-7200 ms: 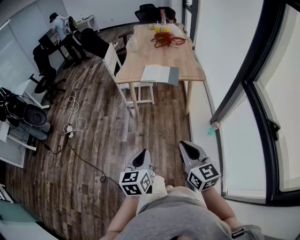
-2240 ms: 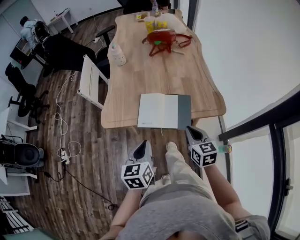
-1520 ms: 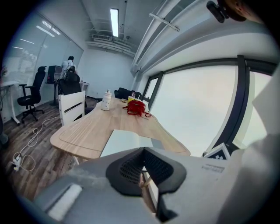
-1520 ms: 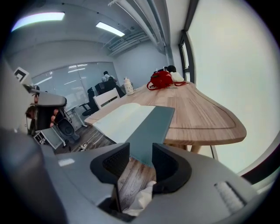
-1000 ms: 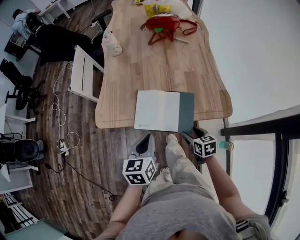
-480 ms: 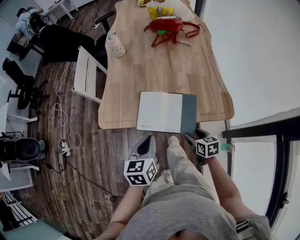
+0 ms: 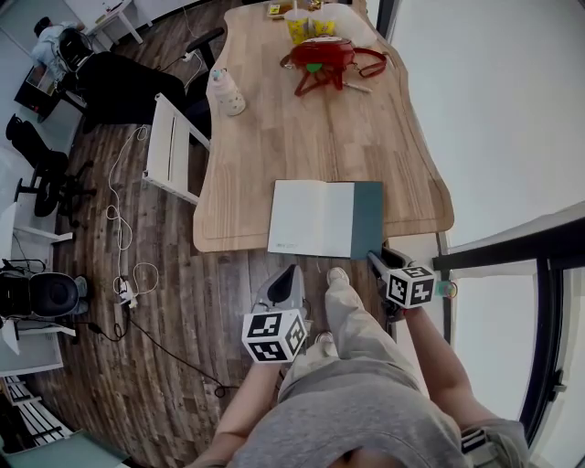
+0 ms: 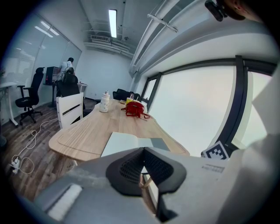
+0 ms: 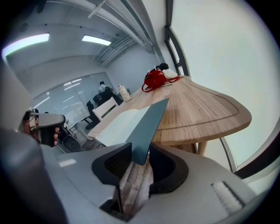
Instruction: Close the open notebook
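An open notebook (image 7: 311,218) lies at the near edge of the wooden table (image 7: 302,119), white pages up, with its teal cover (image 7: 367,219) spread to the right. My right gripper (image 7: 377,260) is at the cover's near right corner. In the right gripper view that corner of the cover (image 9: 151,124) reaches in between the closing jaws of my right gripper (image 9: 140,164), and a gap still shows beside the right pad. My left gripper (image 7: 288,272) hangs below the table edge, shut and empty, short of the notebook (image 8: 127,142).
A red bag (image 7: 320,57), a pale bottle (image 7: 228,91) and yellow items (image 7: 306,23) sit farther back on the table. A white chair (image 7: 169,146) stands at its left side. Cables (image 7: 123,265) trail over the wooden floor. A window wall runs along the right.
My right gripper has risen a little at the cover's near right corner. The left gripper and the notebook have stayed put.
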